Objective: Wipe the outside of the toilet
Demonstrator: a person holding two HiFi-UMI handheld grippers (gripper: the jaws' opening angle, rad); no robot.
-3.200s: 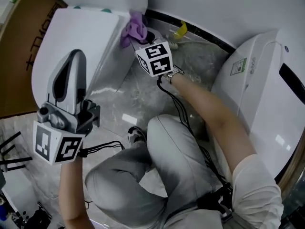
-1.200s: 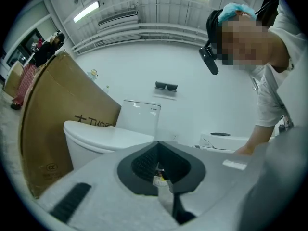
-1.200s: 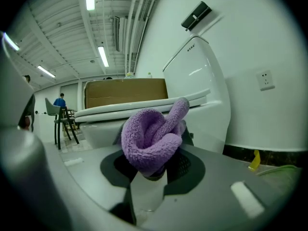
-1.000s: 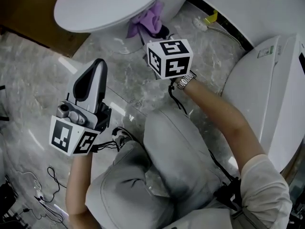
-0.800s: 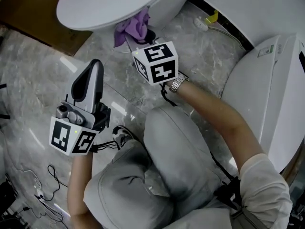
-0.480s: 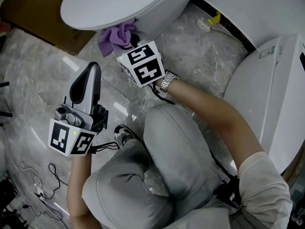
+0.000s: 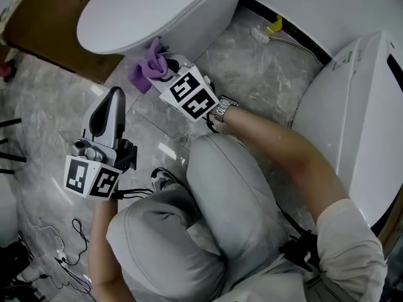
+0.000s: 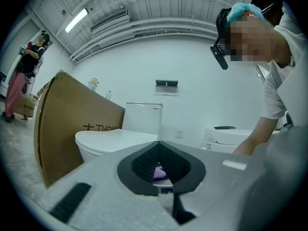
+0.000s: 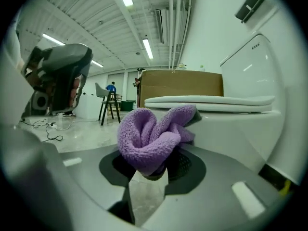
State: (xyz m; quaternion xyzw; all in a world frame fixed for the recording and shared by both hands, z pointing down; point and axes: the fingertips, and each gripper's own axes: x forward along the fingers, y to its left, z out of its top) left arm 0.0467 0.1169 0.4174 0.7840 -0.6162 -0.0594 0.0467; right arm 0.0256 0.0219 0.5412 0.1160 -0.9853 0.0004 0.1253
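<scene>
The white toilet (image 7: 157, 11) stands at the top of the head view with its lid down. My right gripper (image 7: 165, 67) is shut on a bunched purple cloth (image 7: 147, 69), which lies against the bowl's side just under the seat rim. In the right gripper view the cloth (image 9: 149, 136) bulges out of the right gripper (image 9: 151, 170), with the toilet bowl (image 9: 236, 124) right behind it. My left gripper (image 7: 115, 98) hangs shut and empty over the floor, apart from the toilet. In its own view the left gripper (image 8: 161, 170) points toward the toilet (image 8: 113, 141).
A second white toilet (image 7: 359, 106) stands at the right. A brown cardboard box (image 7: 44, 33) sits left of the toilet. A yellow item (image 7: 274, 25) lies by the wall base. Cables (image 7: 53, 247) trail on the marble floor; the person's knees fill the lower middle.
My right gripper has carried the purple cloth leftward along the bowl, from its rear side toward its front. The left gripper has stayed about where it was, shut.
</scene>
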